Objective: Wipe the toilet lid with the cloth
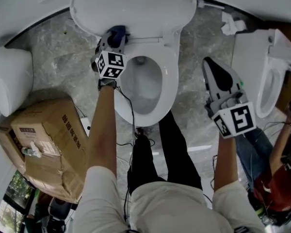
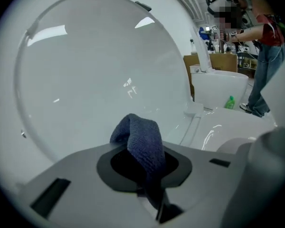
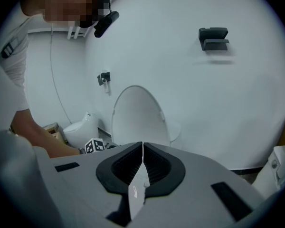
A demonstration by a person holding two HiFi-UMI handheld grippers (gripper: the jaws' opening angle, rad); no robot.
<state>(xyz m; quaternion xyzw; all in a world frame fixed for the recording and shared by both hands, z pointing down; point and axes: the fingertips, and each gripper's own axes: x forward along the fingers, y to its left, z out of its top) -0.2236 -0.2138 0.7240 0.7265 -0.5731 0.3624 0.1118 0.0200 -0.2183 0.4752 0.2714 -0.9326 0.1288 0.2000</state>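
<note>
Tongs come first, one pair in each of your hands. Your right tongs [image 1: 209, 64] are shut tight with nothing in them. They hang over the floor [image 1: 191, 81] to the right of the seat [image 1: 170, 76]. A brown box [image 1: 43, 130] sits on the floor by your left arm. Your left tongs [image 1: 115, 37] reach over the back of the seat and are closed on the blue cloth [image 1: 118, 32]. The cloth sticks up out of the tips in a fold. It is right at the bottom of the lid [image 1: 136, 4], which stands up open. You cannot tell if the cloth touches the lid. Off to the right stands another toilet [image 1: 262, 76].
</note>
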